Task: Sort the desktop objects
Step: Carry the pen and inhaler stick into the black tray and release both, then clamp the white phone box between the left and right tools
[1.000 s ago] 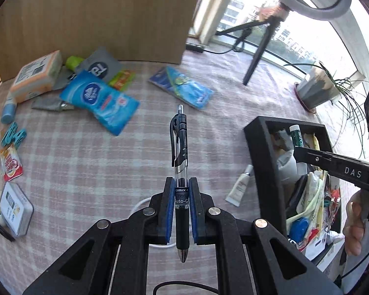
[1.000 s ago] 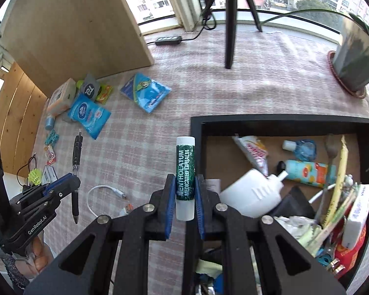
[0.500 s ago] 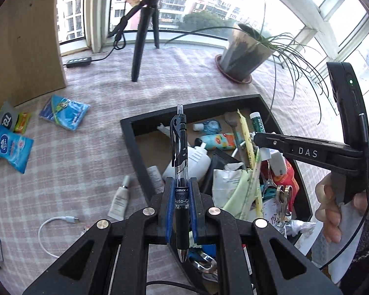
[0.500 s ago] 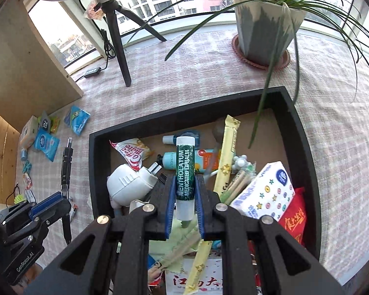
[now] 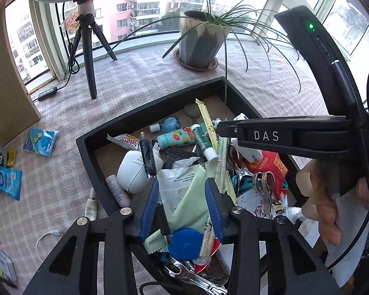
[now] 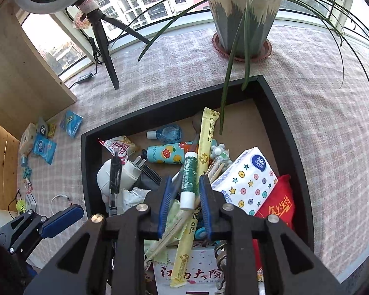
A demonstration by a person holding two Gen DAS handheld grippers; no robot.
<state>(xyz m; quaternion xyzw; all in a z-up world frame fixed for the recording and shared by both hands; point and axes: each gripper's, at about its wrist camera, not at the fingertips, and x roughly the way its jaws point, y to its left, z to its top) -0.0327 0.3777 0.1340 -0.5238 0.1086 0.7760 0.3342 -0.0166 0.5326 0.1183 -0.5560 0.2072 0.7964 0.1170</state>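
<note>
Over a checked cloth by the windows, both grippers [image 5: 182,207] [image 6: 185,202] are opening above the black tray [image 6: 285,132].

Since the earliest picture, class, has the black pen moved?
Yes. The black pen has gone from the tablecloth side into the black tray, lying on the white plug.

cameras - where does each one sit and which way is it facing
Left wrist: on the left gripper, looking steeply down into the black tray; right gripper and a hand show.
Right wrist: on the right gripper, facing down over the same tray; left gripper shows at lower left.
Shared: tray, pen, green tube, potted plant, tripod.
</note>
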